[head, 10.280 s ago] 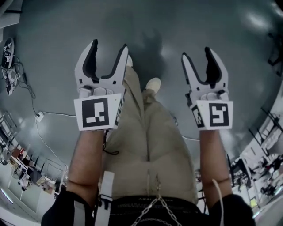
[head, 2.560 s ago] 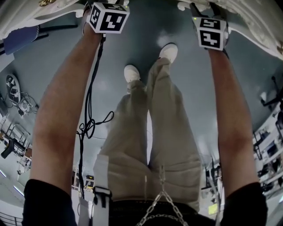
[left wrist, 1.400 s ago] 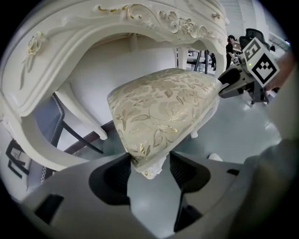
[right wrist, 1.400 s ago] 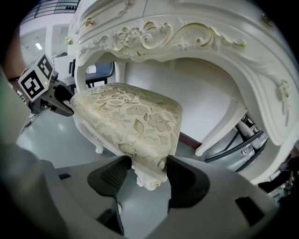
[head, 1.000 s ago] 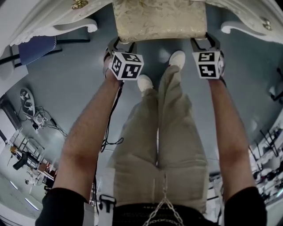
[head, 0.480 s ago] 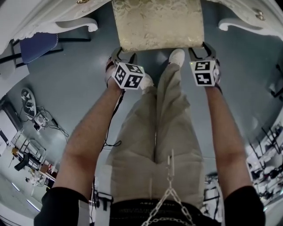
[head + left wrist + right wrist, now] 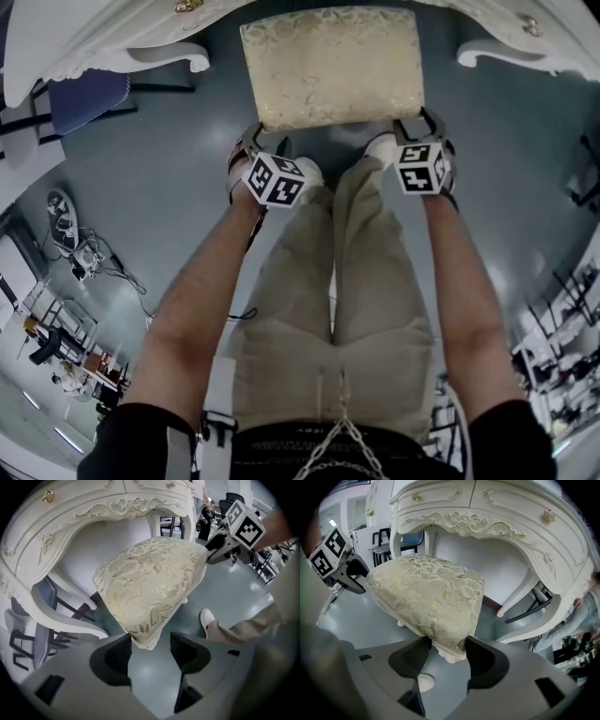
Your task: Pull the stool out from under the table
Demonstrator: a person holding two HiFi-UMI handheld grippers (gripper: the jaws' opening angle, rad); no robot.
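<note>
Mid-pull. The rectangular stool with a cream floral-brocade cushion (image 7: 330, 67) sits at upper centre of the head view, seat mostly out of the kneehole of the white carved dressing table (image 7: 103, 42), whose edge runs along the top of the frame with a curved leg on either side. The left gripper (image 7: 262, 134) has the seat's near-left corner between its jaws. In the left gripper view (image 7: 150, 641) one jaw is against the fabric, the other shows a sliver of gap, so the bite looks light. The right gripper (image 7: 417, 120) is pinched on the near-right corner, and the right gripper view (image 7: 445, 648) shows fabric pressed by both jaws. The stool's legs are hidden under the cushion, so I can't tell if it's sliding or lifted off the grey floor (image 7: 141, 206). The person's white shoes (image 7: 380, 148) are just beside the seat's near edge. My read of the next move: step back first, then draw both grippers straight back in step, keeping the seat square between the table legs. Risk: soft corners slipping out, left side first.
</note>
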